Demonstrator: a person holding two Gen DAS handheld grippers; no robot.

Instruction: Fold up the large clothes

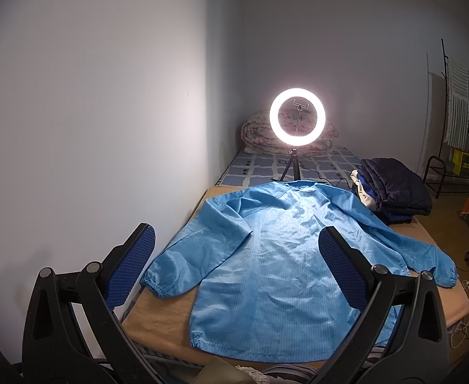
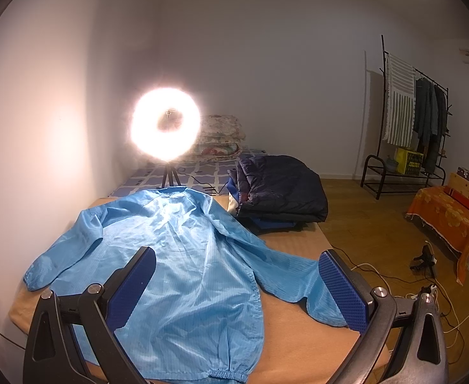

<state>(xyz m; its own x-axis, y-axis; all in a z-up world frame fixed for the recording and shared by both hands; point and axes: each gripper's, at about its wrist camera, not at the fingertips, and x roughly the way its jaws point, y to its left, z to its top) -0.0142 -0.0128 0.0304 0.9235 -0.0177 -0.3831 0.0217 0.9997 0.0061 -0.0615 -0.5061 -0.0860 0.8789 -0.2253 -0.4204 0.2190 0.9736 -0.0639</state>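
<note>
**Blue smock spread flat, both tongs apart**

We are holding our left tongs (image 1: pixel 237 236) spread wide and empty above the light-blue striped smock (image 1: pixel 279 256) lying flat on the tan-covered bed (image 1: pixel 160 316); our right tongs (image 2: pixel 237 259) are gaping likewise, empty.

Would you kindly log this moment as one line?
stage: pre-fold | blue coat: flat on bed | left gripper: open, empty | right gripper: open, empty

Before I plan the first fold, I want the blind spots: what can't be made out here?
- Blue jacket hem: its right corner sits behind the left hand-held gripper finger in the left wrist view.
- Ring light centre: glare blurs it in the right wrist view.
- Dark clothes pile: individual garments indistinguishable.
</note>
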